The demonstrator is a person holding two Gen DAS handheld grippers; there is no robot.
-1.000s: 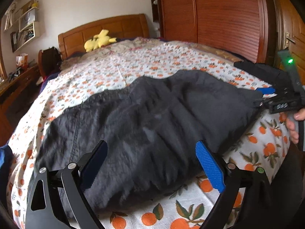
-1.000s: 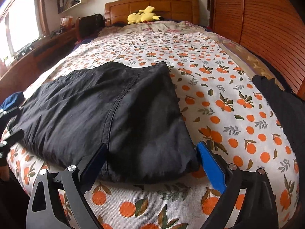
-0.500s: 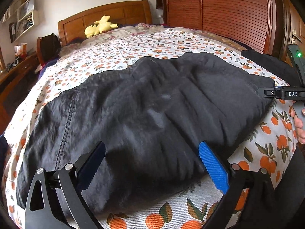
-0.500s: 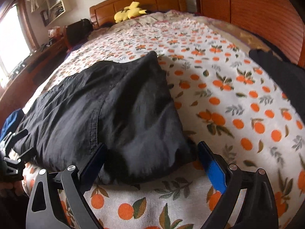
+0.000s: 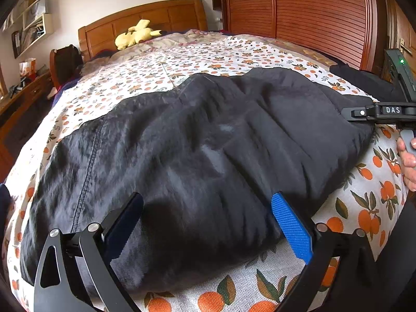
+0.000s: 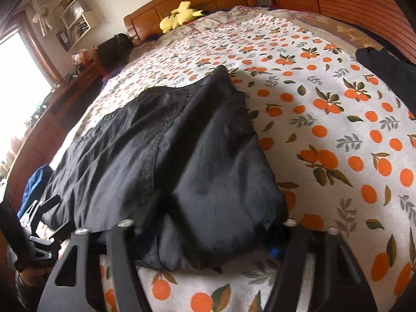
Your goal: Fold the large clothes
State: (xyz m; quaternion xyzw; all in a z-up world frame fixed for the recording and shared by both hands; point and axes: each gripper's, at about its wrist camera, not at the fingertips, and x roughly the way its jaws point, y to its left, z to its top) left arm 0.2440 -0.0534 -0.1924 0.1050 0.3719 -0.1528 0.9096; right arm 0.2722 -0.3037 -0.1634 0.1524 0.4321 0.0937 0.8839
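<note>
A large black garment lies spread across the near end of the bed. It also shows in the right wrist view. My left gripper is open, its fingers astride the garment's near edge, just above the cloth. My right gripper is open at the garment's right near corner; the cloth covers its fingertips, and only a bit of blue pad shows. The right gripper shows in the left wrist view at the garment's right edge. The left gripper shows in the right wrist view.
The bed has an orange-print sheet and a wooden headboard with a yellow plush toy. Another dark garment lies at the right edge. A wooden wardrobe stands right, a desk left.
Both grippers have moved forward and down onto the garment's near edge. The right gripper's fingers have gone under the cloth at the corner. The left fingers stay open.
</note>
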